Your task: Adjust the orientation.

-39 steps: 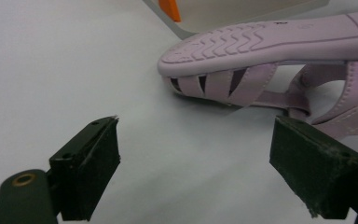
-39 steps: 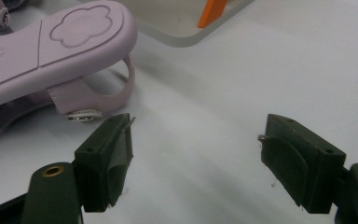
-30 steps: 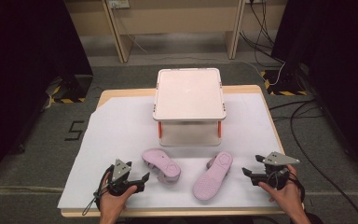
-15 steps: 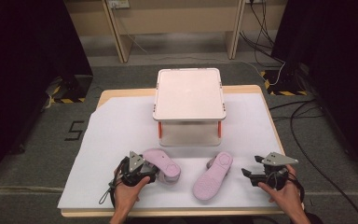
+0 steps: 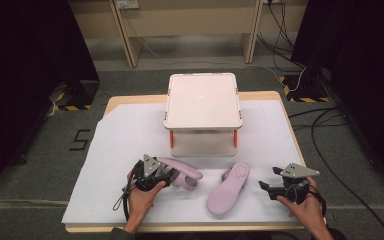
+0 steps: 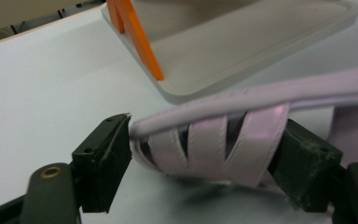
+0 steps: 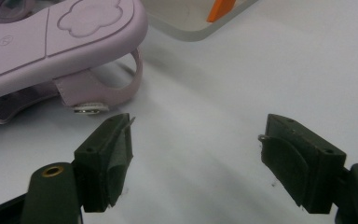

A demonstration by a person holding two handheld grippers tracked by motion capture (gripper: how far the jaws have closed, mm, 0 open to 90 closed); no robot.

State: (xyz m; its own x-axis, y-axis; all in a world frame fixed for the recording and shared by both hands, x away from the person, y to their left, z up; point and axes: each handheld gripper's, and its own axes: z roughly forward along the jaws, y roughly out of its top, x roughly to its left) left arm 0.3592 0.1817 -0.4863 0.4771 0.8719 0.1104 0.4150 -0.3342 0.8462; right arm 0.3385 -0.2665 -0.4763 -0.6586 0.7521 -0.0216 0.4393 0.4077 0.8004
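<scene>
While the left gripper brackets the strapped front of a lilac sandal, its jaws have just been closing: both pads look to be at the straps, the near one at the sole's edge, though a firm squeeze cannot be confirmed. This sandal lies upright on the white table cover, just in front of a small white shoe rack with orange legs. It is probably light, with a stiff moulded sole and soft, bendy straps that are smooth and may slip, so a hold across sole edge and straps together seems safer than straps alone. The right gripper rests with jaws wide apart and nothing between them. Just beside it the second lilac sandal lies sole up, its buckle strap near the left pad. Between the two sandals the cover is bare. The rack's lower shelf is open and close behind, with a low gap under the top shelf. The table's front edge is near both hands.
</scene>
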